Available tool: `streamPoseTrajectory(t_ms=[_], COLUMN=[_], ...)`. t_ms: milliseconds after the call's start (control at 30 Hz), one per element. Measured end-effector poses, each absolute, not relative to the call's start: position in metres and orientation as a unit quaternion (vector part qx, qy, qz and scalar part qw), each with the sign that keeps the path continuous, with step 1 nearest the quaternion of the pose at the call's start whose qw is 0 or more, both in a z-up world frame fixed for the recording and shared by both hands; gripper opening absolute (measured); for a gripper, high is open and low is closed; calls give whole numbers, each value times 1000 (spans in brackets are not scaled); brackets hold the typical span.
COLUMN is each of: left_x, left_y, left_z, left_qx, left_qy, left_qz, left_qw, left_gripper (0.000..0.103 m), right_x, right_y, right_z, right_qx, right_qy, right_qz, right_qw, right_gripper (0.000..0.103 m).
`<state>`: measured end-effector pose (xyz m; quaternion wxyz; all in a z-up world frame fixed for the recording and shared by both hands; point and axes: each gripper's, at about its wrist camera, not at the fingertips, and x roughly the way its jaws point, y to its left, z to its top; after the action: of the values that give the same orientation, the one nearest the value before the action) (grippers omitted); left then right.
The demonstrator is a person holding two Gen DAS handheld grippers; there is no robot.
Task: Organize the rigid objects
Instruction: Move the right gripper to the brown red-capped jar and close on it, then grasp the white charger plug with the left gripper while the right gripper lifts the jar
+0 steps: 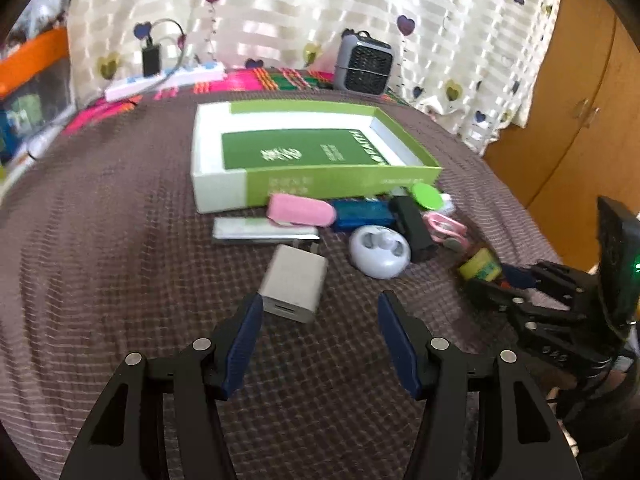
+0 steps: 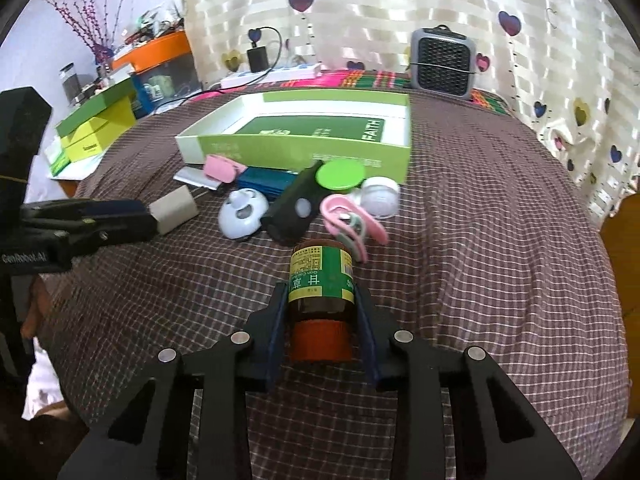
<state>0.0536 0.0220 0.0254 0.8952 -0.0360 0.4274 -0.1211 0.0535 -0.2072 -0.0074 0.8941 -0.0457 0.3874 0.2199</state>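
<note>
A brown medicine bottle [image 2: 322, 280] with a green and yellow label and a red cap lies on the checked cloth. My right gripper [image 2: 320, 286] is shut on it, blue pads against both sides. In the left wrist view the same bottle [image 1: 480, 266] sits in the right gripper [image 1: 490, 280] at the far right. My left gripper [image 1: 319, 308] is open just above the cloth, with a grey wall charger [image 1: 294, 284] right in front of its left finger. An open green and white box [image 1: 320, 184] holding a green book stands behind a cluster of small objects.
In front of the box lie a pink case [image 1: 300, 210], a blue box [image 1: 362, 214], a white earbud case [image 1: 380, 252], a black device [image 1: 412, 228], a green lid [image 1: 426, 196], pink clips [image 2: 348, 220] and a white jar [image 2: 380, 198]. A small grey heater [image 2: 442, 64] stands at the back.
</note>
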Motion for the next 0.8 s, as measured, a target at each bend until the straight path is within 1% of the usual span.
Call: streamPoseTrajectory(t_ms=[133, 467, 600, 667, 733, 800], left_x=[66, 86, 91, 91, 91, 90], left_y=[24, 21, 17, 17, 17, 15], left_z=[20, 7, 6, 6, 5, 5], left_qx=[4, -2, 15, 16, 18, 27], left_qy=[434, 455, 456, 455, 453, 450], left_qz=[-85, -101, -91, -89, -88, -85], left_qw=[897, 885, 885, 886, 887, 888], left_gripper=[59, 58, 54, 54, 50, 43], right_x=[54, 58, 59, 60, 61, 62], right_y=[-208, -210, -208, -208, -209, -209], right_z=[-7, -9, -10, -11, -11, -12], right_qx=[-57, -48, -51, -51, -46, -45], right_qy=[386, 392, 390, 390, 391, 394], right_qz=[203, 194, 191, 190, 188, 183], right_qw=[898, 898, 899, 900, 900, 900], right_gripper=[33, 33, 33, 33, 33, 33])
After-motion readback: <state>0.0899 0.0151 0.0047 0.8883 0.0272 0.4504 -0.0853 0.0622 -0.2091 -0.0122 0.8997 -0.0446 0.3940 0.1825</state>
